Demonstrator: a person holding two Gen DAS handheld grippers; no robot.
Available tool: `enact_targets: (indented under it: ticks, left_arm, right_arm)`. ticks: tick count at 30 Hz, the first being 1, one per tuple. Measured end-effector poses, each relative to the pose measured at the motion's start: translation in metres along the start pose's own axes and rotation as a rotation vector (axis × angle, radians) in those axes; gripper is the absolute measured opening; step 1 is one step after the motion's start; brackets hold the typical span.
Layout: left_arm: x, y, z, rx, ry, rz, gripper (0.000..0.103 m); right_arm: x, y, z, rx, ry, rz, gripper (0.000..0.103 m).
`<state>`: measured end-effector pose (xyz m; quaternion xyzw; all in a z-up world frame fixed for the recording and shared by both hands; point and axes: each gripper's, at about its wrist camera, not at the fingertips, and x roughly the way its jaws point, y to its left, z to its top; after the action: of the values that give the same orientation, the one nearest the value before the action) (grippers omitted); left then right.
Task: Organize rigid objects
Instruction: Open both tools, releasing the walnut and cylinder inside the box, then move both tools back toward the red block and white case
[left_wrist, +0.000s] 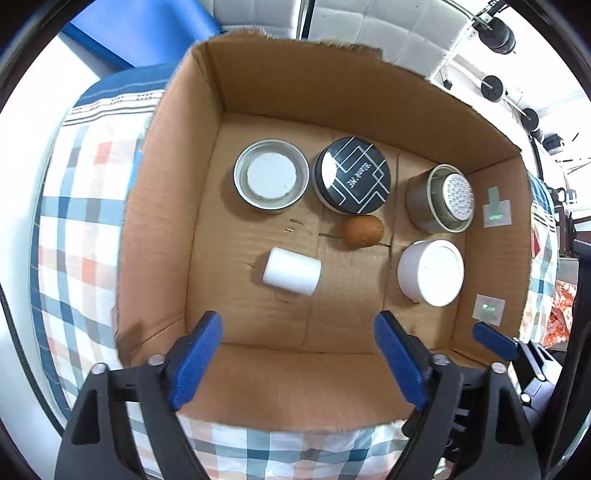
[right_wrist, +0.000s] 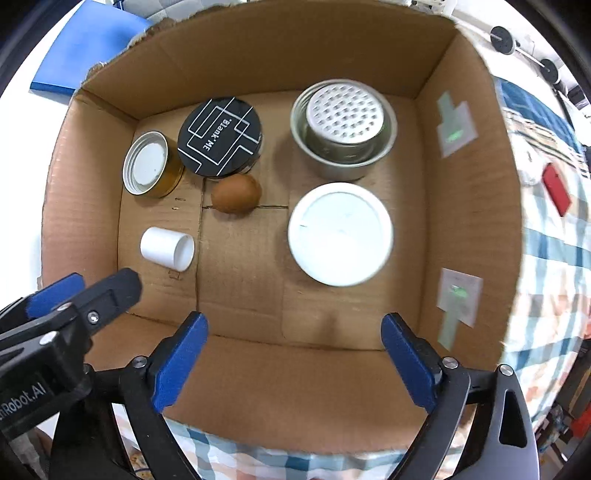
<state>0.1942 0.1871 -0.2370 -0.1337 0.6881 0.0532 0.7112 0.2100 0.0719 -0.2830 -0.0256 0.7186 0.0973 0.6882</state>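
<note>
Hovering over the near wall of the cardboard box (left_wrist: 295, 376), both claws are spread wide w/ nothing between the pads: left claw (left_wrist: 297, 360) and right claw (right_wrist: 293, 360), side by side.

Nearest ahead of the left claw, slightly left, lies the white cylinder (left_wrist: 291, 271) on its side; in the right-wrist view it looks hollow w/ an open end. Prob. light, stiff plastic, smooth, so it may roll; best pinched across its round body.

Ahead-right of the left claw, and dead ahead of the right claw, sits the white round tub (right_wrist: 340, 234), lid up. Wide, so it needs a full-open claw across the rim.

Further out, centre, the brown egg (left_wrist: 362, 230), apart from the tub and just beside the black tin. Fragile if real, slippery, rolls; needs a gentle grip across the short axis.

Far row, left to right: gold-sided tin (right_wrist: 153, 170) w/ white inner disc, black tin (right_wrist: 220, 136), metal cup (right_wrist: 343, 127) w/ a perforated insert inside. All rigid, prob. slick metal; grip at the side walls.

Writing: the black tin's lid reads "Blank ME". The left claw's body, seen from the right wrist, shows "nRobot.AI", cut off. Two pale stickers on the box's right wall are unreadable.

The box rests on a checked cloth (left_wrist: 74, 229).
</note>
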Motion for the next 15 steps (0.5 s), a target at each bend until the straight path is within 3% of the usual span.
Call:
enact_targets:
  ticks: [2,15]
  left_arm:
    - [-0.011,0.006,-0.003,0.012,-0.020,0.019,0.103]
    - [-0.073,-0.013,-0.030,0.045,-0.142,0.047,0.103]
  right_arm:
    - [-0.011,-0.002,-0.002,0.001,-0.022,-0.012,0.103]
    - [-0.090,-0.027,-0.032,-0.029,-0.164,-0.019,0.103]
